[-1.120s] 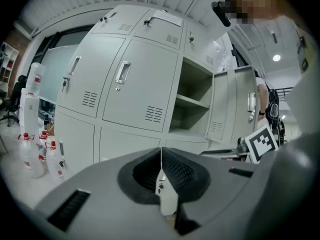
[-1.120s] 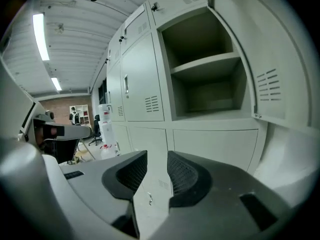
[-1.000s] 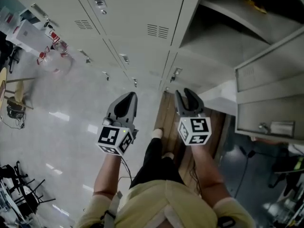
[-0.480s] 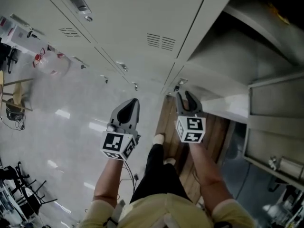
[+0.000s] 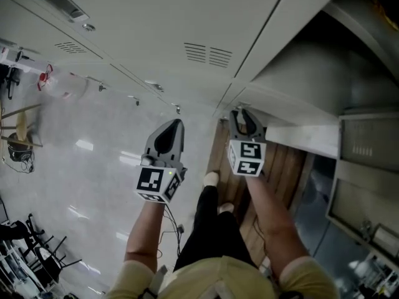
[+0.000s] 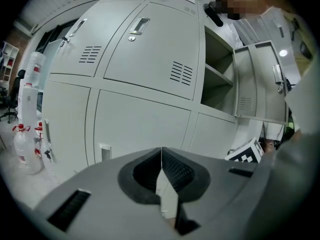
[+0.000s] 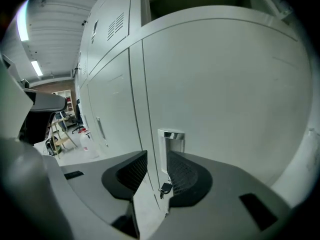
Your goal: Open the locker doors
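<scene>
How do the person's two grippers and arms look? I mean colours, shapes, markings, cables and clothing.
The left gripper and the right gripper have grey, tapering bodies with dark ribbed pads inside the jaws. Each carries a white cube with black square markers. A thin dark cable hangs below the left one. The person wears pale yellow short sleeves.
</scene>
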